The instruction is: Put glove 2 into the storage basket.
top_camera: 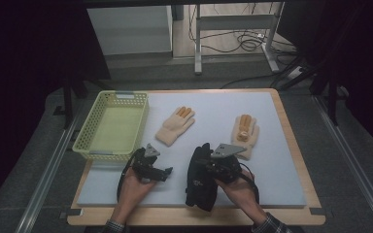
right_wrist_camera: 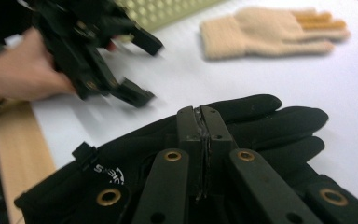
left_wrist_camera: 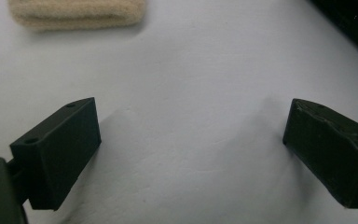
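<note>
A black glove (top_camera: 200, 187) lies on the white mat (top_camera: 277, 184) near the front edge, fingers pointing away from the person. My right gripper (top_camera: 207, 168) is down on its back. Seen in the right gripper view, the jaws (right_wrist_camera: 204, 112) are pressed together with the black glove (right_wrist_camera: 270, 126) bunched right at their tips, so they seem shut on a pinch of its fabric. My left gripper (top_camera: 163, 168) hovers just left of the glove; its jaws (left_wrist_camera: 186, 126) stand wide open over bare mat with nothing between them. The left gripper (right_wrist_camera: 147, 72) is blurred in the right gripper view.
Two cream gloves with orange fingertips lie farther back, one mid-mat (top_camera: 176, 125) and one to the right (top_camera: 245, 132). A yellow-green mesh basket (top_camera: 121, 97) sits at the mat's back left. The wooden board edge (top_camera: 294, 141) frames the mat.
</note>
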